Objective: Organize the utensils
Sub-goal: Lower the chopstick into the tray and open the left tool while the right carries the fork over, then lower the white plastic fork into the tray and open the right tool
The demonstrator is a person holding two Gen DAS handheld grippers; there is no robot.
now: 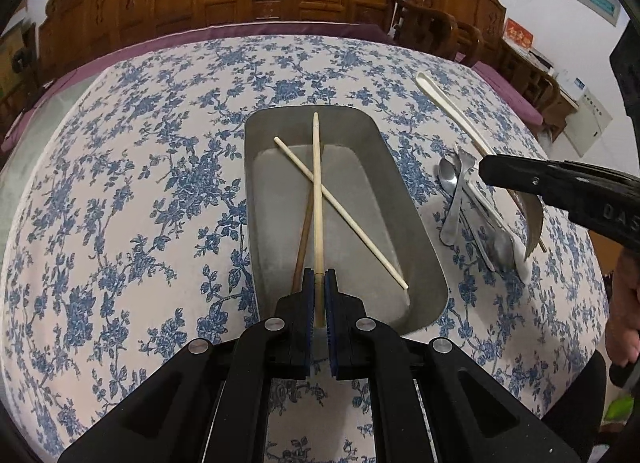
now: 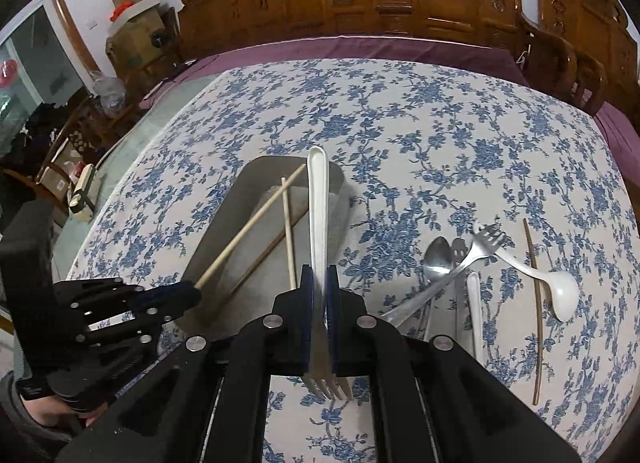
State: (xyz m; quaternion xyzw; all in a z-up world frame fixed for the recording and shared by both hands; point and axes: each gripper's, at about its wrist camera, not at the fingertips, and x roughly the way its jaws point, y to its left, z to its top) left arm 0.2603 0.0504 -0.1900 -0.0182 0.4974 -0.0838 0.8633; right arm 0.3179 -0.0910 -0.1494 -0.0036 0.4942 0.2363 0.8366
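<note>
Jaws shut on chopstick (image 1: 318, 199), "DAS" on right gripper (image 1: 486, 171)

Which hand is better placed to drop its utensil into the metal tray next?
Left: its claw holds a chopstick directly over the metal tray. The right claw grips a white fork near the tray's edge.

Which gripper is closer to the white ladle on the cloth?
Right. The right gripper hangs above the cutlery pile beside the ladle; the left gripper is over the tray, farther off.
</note>
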